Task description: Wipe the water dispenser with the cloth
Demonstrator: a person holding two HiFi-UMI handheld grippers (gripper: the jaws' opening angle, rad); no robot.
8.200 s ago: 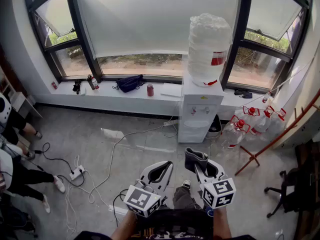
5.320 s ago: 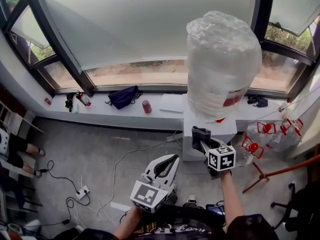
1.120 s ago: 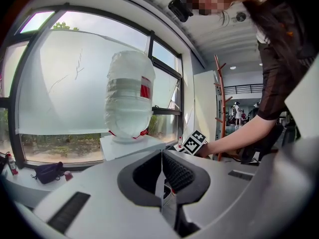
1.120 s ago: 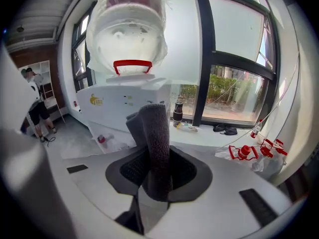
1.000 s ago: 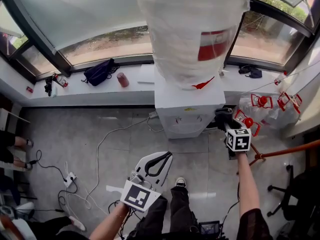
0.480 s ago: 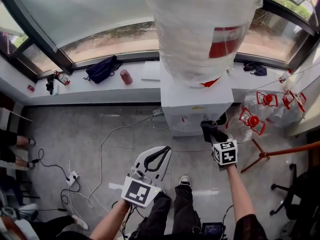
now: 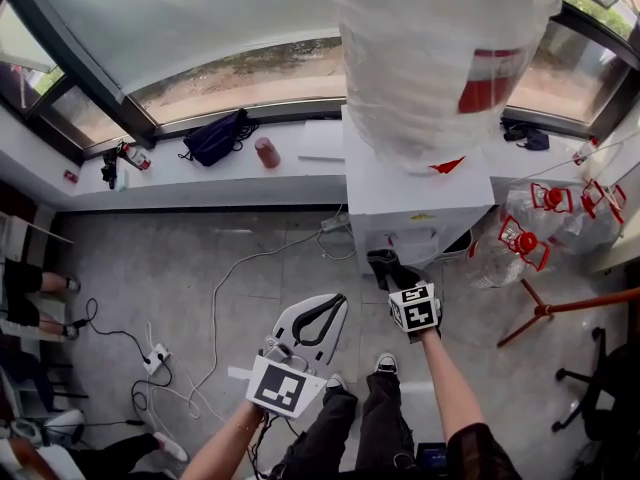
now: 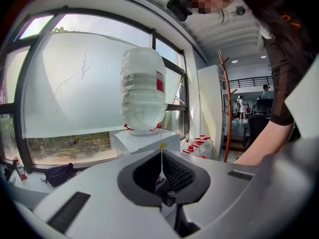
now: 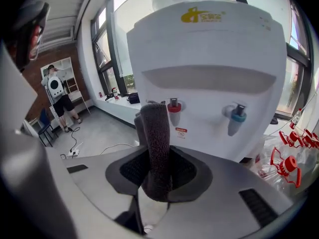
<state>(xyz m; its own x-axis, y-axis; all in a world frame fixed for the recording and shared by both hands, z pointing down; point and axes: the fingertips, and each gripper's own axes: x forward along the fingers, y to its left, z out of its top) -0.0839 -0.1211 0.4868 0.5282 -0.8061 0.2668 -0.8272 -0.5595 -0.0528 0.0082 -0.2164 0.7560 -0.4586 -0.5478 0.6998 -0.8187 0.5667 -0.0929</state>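
Standing upright: a white water dispenser (image 7: 415,203), carrying an inverted, plastic-wrapped bottle (image 7: 440,58) on top and showing a red tap (image 9: 173,108) and a blue tap (image 9: 237,116) on its front. Sticking up from between the right gripper's (image 7: 392,276) clamped jaws: a dark grey, fuzzy cloth (image 9: 155,133), folded lengthwise, hanging just before that front, possibly not touching it.
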